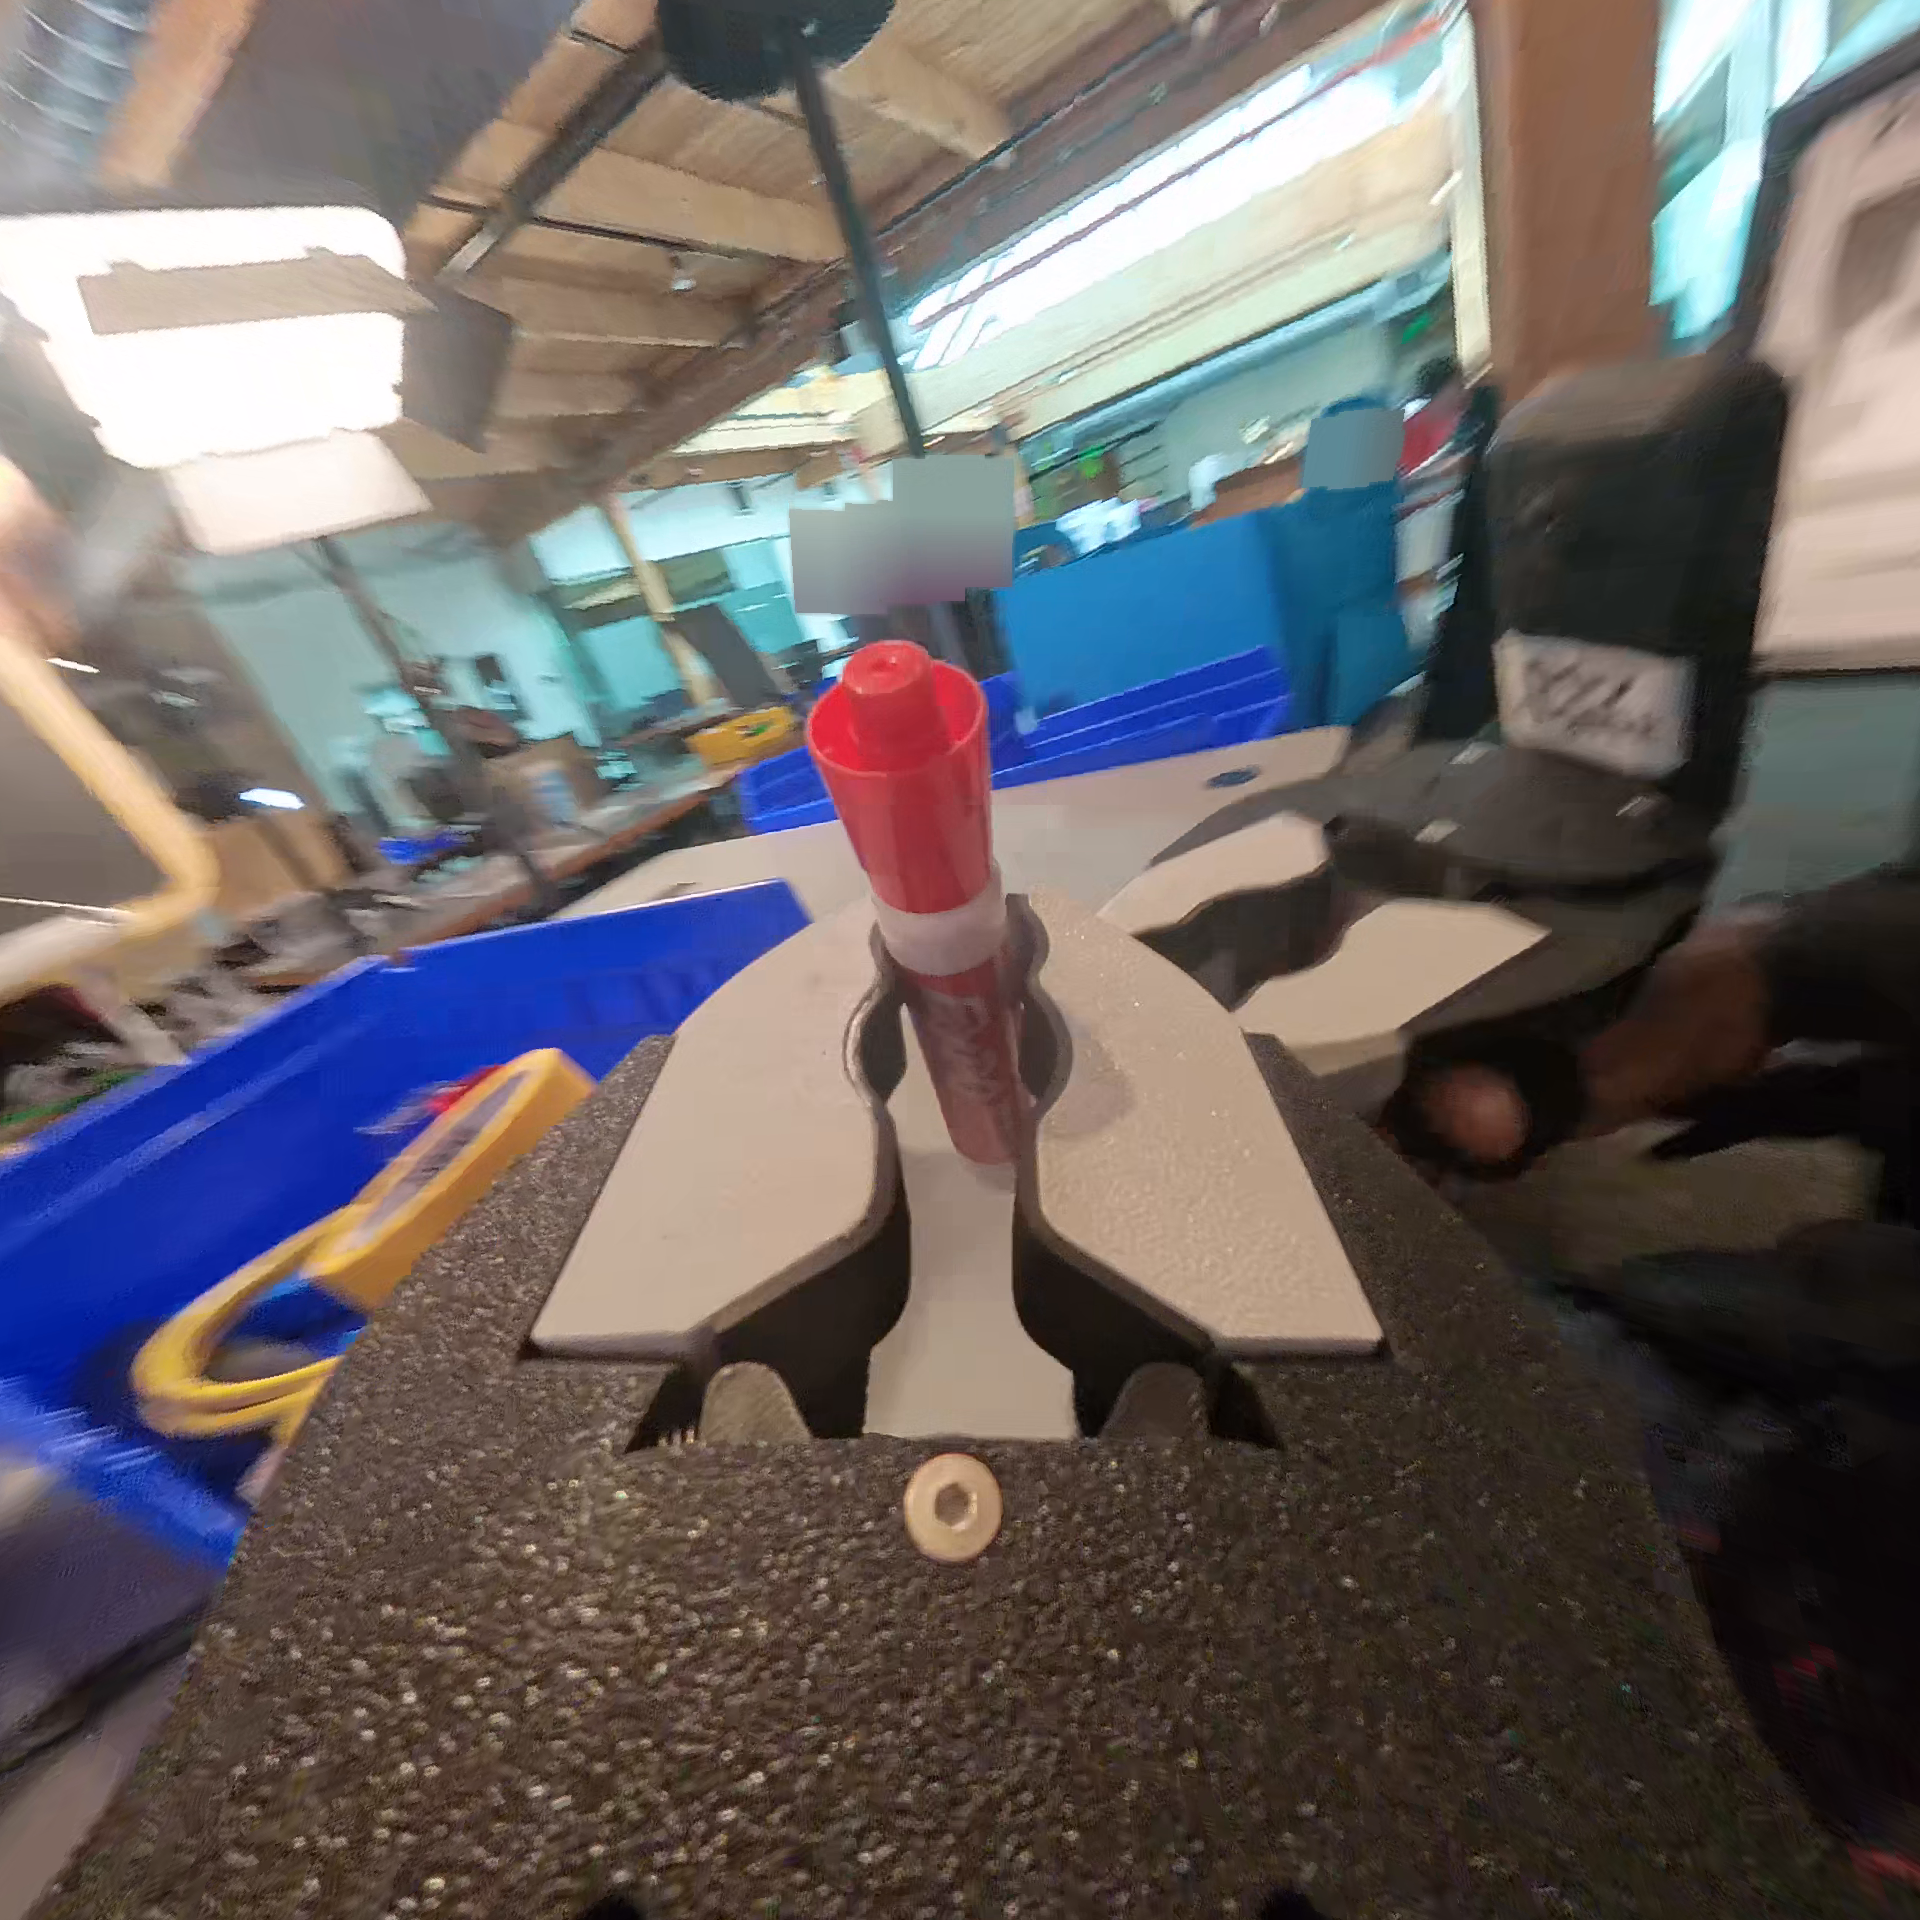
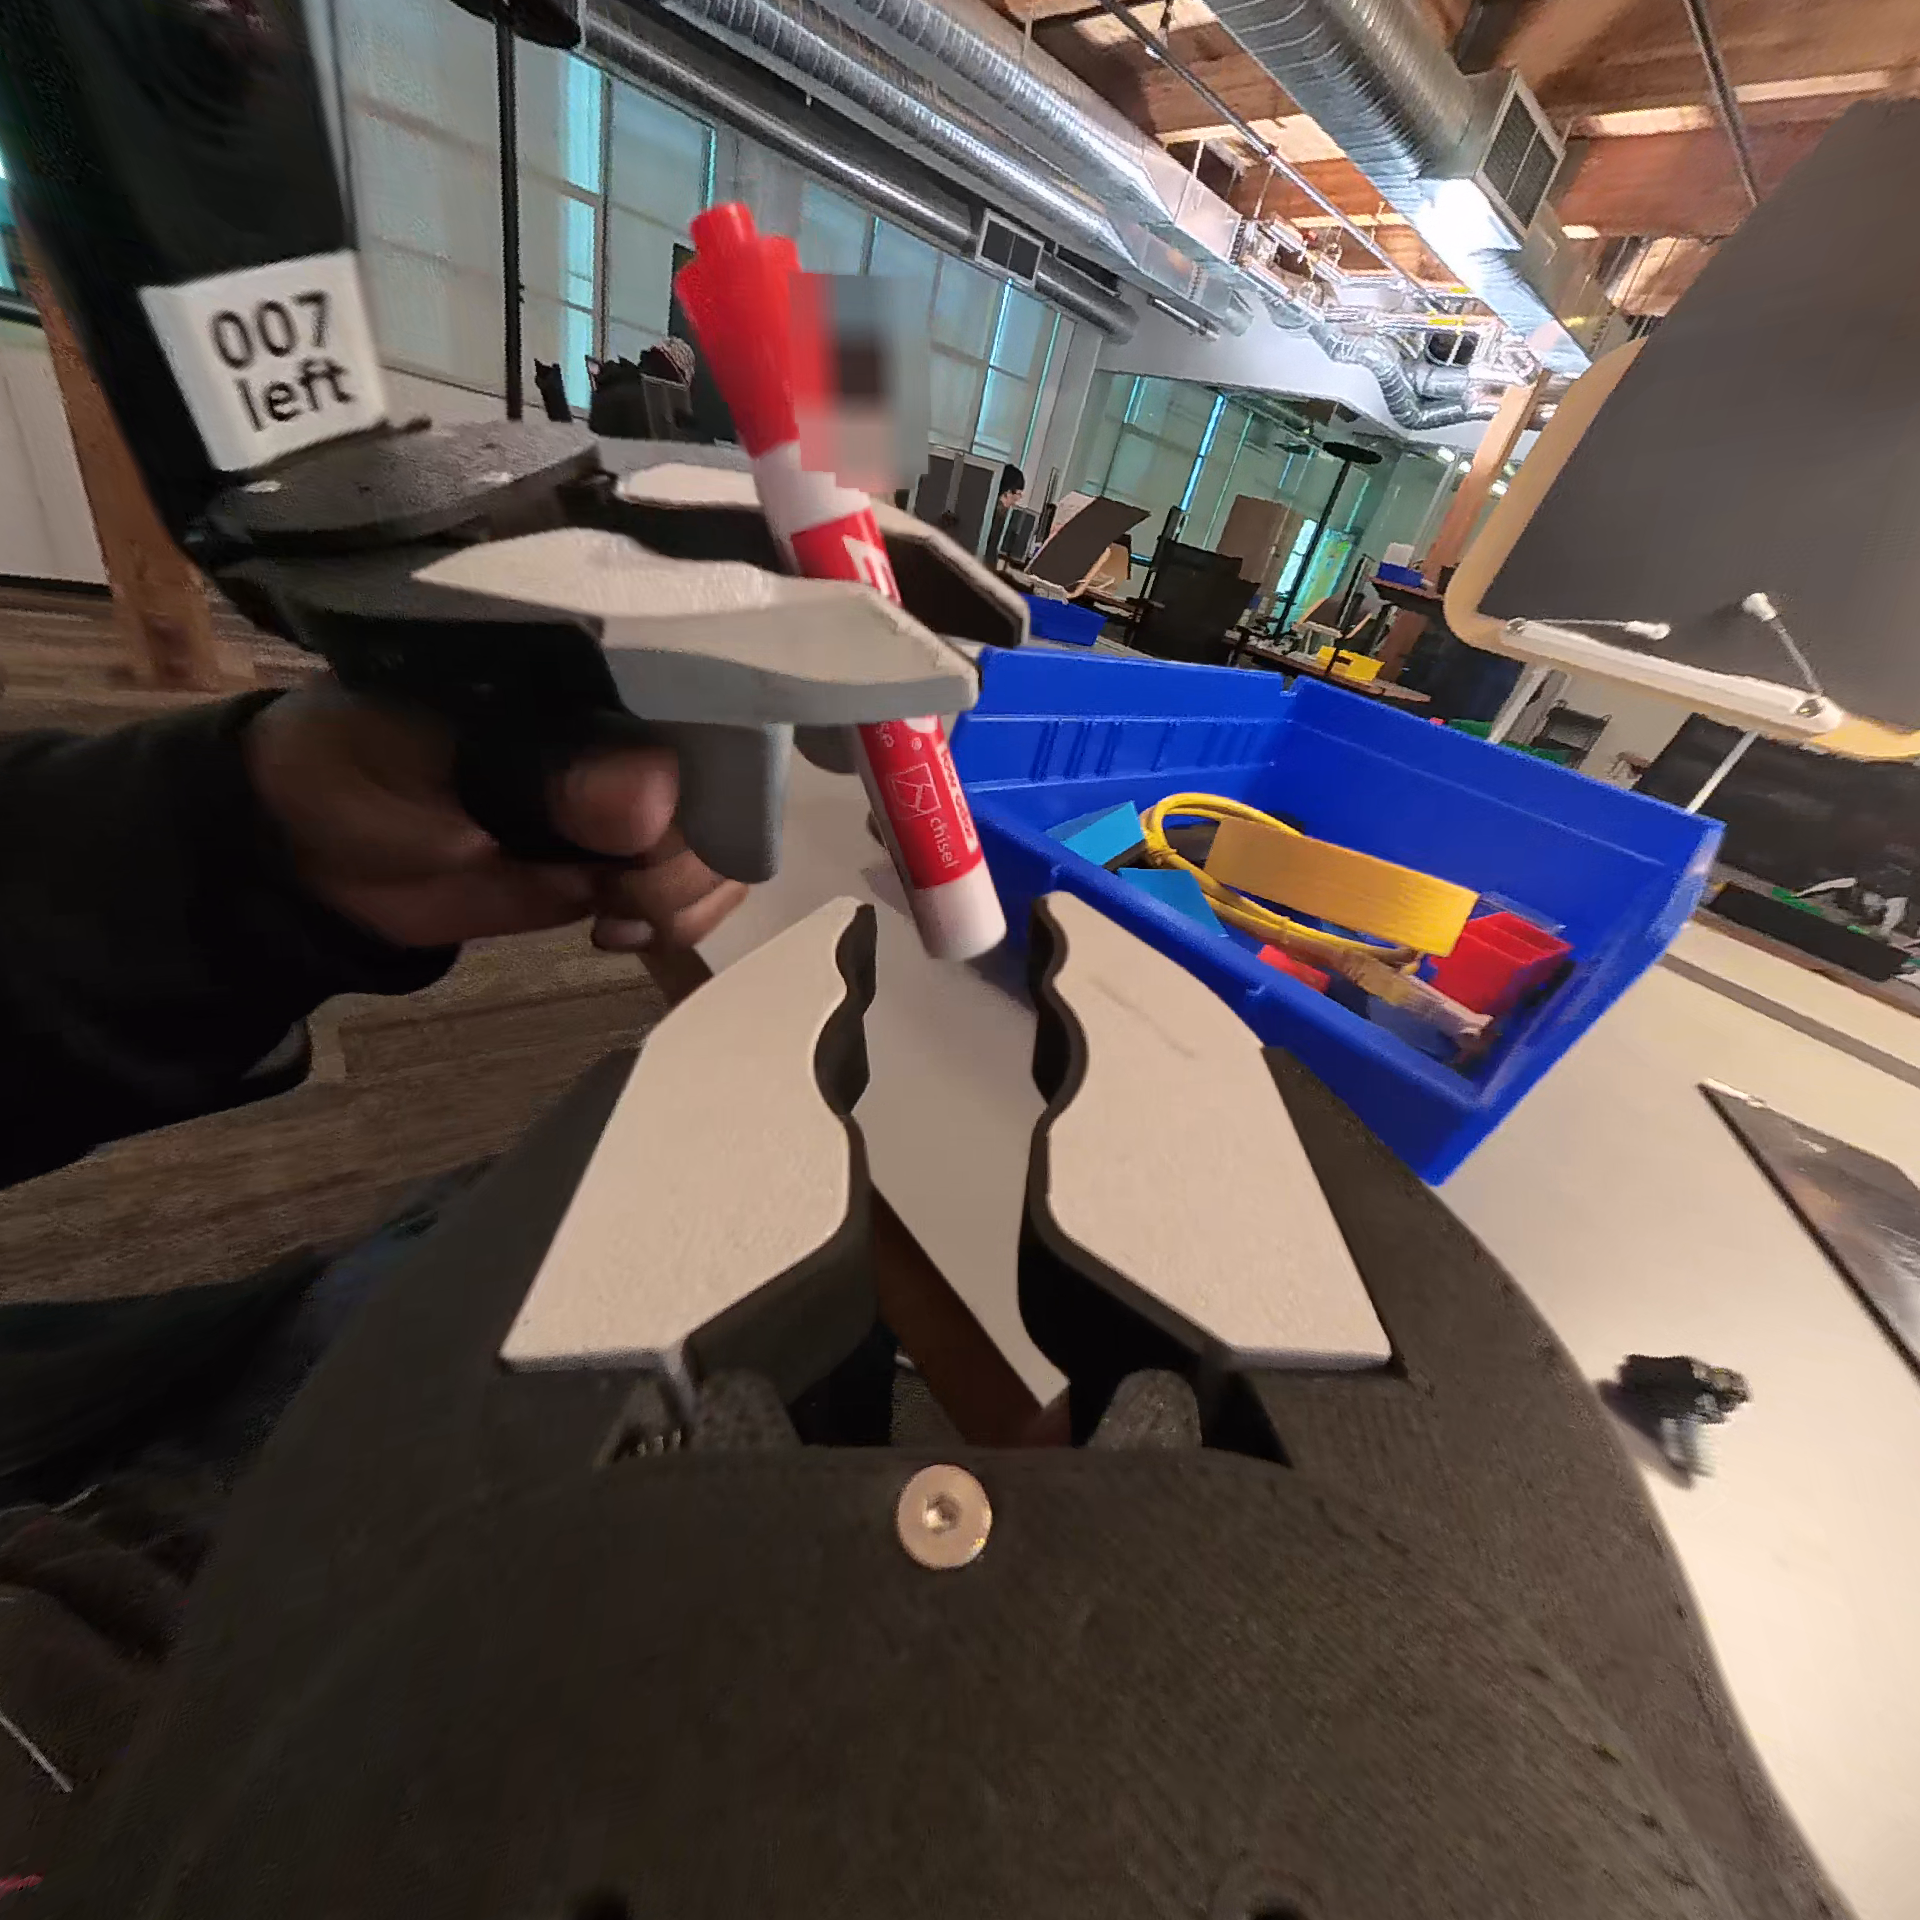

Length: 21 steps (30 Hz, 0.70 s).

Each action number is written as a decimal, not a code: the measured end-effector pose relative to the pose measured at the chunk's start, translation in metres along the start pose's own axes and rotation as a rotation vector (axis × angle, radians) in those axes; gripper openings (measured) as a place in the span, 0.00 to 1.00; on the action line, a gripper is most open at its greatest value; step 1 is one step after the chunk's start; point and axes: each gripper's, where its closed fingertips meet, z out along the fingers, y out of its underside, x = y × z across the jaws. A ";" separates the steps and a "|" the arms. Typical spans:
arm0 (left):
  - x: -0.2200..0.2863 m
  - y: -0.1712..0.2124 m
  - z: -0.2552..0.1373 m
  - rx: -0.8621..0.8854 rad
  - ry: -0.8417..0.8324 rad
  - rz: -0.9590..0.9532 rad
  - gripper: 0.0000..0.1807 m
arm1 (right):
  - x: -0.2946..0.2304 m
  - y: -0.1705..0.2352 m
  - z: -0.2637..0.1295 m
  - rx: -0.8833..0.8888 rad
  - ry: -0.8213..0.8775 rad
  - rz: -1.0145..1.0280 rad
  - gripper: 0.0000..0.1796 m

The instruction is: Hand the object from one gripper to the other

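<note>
Left gripper (image 1: 951, 987) clamps the red marker (image 1: 920, 831), upright at frame centre. Right gripper (image 2: 951, 935) gapes just below it, empty

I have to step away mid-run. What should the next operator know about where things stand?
Left gripper: shut on the red marker, cap up, tilted.
Right gripper: open, empty, its tips just below the marker's white end; no contact yet.
Blue bin with yellow cable sits beside, on the table.
Done: marker lifted and presented.
Left: close right on marker, release left.
</note>
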 end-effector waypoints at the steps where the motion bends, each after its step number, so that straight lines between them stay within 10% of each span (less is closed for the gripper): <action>1: -0.005 0.002 -0.001 -0.030 -0.054 0.083 0.10 | 0.003 -0.003 -0.002 0.000 0.009 -0.015 0.16; 11: -0.007 0.021 0.010 -0.219 -0.279 0.689 0.09 | -0.013 -0.030 -0.001 -0.020 0.081 -0.108 0.23; 21: 0.006 0.031 0.016 -0.241 -0.226 0.757 0.10 | -0.009 -0.029 -0.001 -0.013 0.121 -0.100 0.10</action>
